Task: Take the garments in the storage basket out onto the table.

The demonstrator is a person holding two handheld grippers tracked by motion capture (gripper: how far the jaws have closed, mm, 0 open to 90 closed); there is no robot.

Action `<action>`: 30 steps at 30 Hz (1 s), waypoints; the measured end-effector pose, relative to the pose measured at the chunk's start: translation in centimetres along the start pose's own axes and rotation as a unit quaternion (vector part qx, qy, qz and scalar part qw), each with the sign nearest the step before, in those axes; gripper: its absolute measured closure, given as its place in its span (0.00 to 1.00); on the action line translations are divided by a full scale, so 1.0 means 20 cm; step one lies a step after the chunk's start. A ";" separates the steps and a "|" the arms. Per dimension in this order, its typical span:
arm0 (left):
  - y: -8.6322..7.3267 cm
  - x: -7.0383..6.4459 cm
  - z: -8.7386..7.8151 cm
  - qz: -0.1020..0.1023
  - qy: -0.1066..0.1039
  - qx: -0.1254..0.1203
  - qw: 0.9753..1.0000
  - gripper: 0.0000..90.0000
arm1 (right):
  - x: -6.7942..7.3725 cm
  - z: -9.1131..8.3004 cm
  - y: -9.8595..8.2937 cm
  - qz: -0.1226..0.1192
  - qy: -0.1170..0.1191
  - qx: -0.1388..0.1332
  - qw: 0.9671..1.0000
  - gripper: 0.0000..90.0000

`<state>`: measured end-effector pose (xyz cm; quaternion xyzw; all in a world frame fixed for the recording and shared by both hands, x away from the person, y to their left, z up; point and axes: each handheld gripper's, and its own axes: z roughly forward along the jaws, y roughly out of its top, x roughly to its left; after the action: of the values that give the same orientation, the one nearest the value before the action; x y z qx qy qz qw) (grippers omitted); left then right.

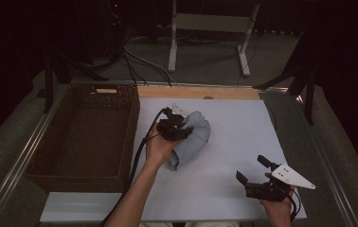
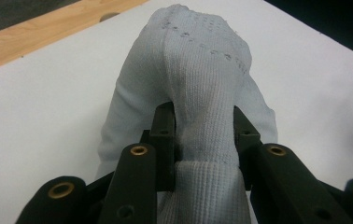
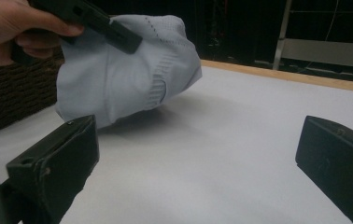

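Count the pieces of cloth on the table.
1: a pale blue cloth bunched near the mat's middle, right of the wicker basket, pinched in the left tool. More could be hidden inside the bundle.

The left gripper (image 1: 179, 124) sits mid-scene on an outstretched forearm, its jaws clamped tight. The right gripper (image 1: 253, 171) rests near right — jaws spread wide apart, pointing far-left.

One pale blue knitted garment (image 1: 193, 137) is lying on the worktop (image 1: 234, 142), one woven basket (image 1: 49, 156) is sitting at its left, and two hand-held grippers are working there.
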<state>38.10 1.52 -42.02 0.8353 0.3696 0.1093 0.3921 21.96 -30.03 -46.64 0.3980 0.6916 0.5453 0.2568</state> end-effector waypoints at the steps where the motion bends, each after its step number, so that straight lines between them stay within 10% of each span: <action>1: 0.00 0.00 0.01 -0.002 0.000 0.000 1.000 0.80 | 0.00 0.00 0.00 0.000 0.000 0.000 1.000 0.00; 15: -0.02 -0.05 0.06 0.000 -0.016 0.005 1.000 0.80 | 0.00 0.00 0.00 -0.001 0.000 0.001 1.000 0.00; 22: -0.02 -0.08 0.08 -0.011 -0.062 -0.011 0.998 0.51 | 0.00 0.00 0.00 0.000 0.000 0.002 1.000 0.00; 30: -0.02 -0.09 0.07 -0.011 -0.046 -0.025 0.999 0.25 | -0.01 0.00 0.00 0.000 -0.002 0.000 1.000 0.00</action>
<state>37.27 -0.44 -43.03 0.8252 0.3575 0.0760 0.4306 22.00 -30.13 -46.66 0.3992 0.6909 0.5448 0.2579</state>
